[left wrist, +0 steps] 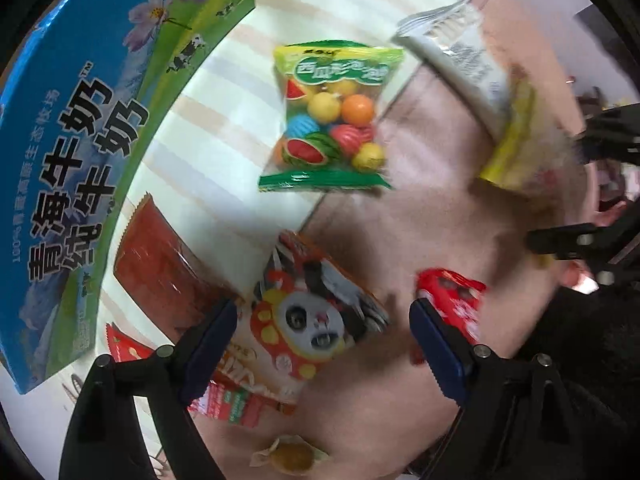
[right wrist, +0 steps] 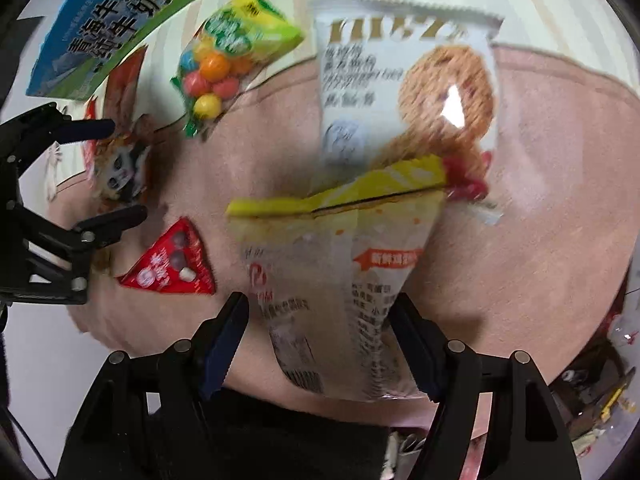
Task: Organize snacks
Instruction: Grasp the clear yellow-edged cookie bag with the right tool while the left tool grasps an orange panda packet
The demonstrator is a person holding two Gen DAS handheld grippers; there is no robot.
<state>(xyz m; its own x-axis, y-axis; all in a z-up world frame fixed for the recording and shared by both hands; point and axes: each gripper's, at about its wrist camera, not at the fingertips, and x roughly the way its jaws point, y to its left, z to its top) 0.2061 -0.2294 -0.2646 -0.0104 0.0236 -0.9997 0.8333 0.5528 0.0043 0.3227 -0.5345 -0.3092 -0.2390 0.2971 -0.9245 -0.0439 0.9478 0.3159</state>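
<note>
Two claws of mine hung over the pink mat (left wrist: 460, 208) among the scattered snacks. My left claw (left wrist: 324, 328) pointed straight down with its fingers spread wide, nothing pinched between them. Under the gap lay the panda packet (left wrist: 316, 320), half on the mat and half on the striped cloth (left wrist: 208, 136). Its left finger (left wrist: 212, 336) stood beside that packet, and its right finger (left wrist: 436, 344) stood over the edge of the small red triangular packet (left wrist: 452, 300); I could not tell whether either touched.

Farther off, the bag of coloured gum balls (left wrist: 332, 120) lay across the mat's edge, and a dark red packet (left wrist: 160, 264) lay on the cloth near the blue milk carton (left wrist: 76, 152). A wrapped candy (left wrist: 292, 456) lay on the mat near my left claw.

My right claw (right wrist: 320, 344) was partly open. The clear packet with the yellow top (right wrist: 332, 256) lay between its fingers, its lower end in the gap. The picture was blurred there, so I could not tell whether the pads pressed on it. Behind it lay the white cookie bag (right wrist: 404, 80), partly under the yellow top.
</note>
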